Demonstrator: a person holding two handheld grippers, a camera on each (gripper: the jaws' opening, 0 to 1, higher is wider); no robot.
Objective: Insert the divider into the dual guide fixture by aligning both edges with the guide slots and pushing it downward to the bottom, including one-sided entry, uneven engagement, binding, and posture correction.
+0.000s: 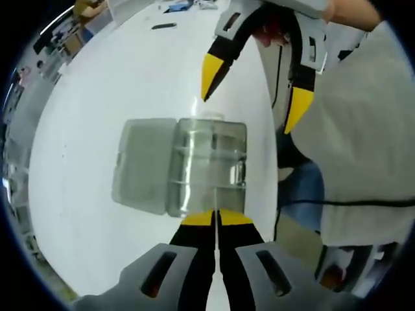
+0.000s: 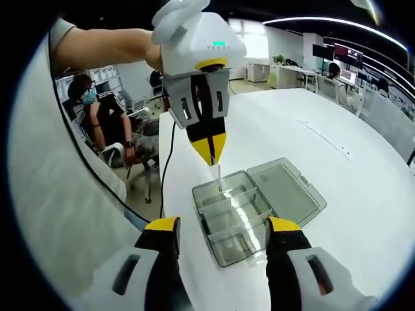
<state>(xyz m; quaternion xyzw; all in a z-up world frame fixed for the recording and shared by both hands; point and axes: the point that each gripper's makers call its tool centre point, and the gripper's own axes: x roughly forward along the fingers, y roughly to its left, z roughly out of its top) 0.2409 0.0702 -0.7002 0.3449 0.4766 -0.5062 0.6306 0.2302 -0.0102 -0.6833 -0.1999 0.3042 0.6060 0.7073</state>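
Divider (image 2: 217, 176): a thin clear strip, upright, its long axis vertical, pinched at its top between the pressed-together fingers of the left gripper (image 2: 211, 150), its lower end reaching the clear compartment box (image 2: 237, 217). That box lies open on the white surface (image 2: 337, 129), lid (image 2: 286, 192) flat beside it. The right gripper (image 2: 222, 234) hovers near, fingers spread.

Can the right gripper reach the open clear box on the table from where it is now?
Probably yes. The right gripper is open and hovers above the clear box; only the left gripper, holding the divider above one end, stands nearby.
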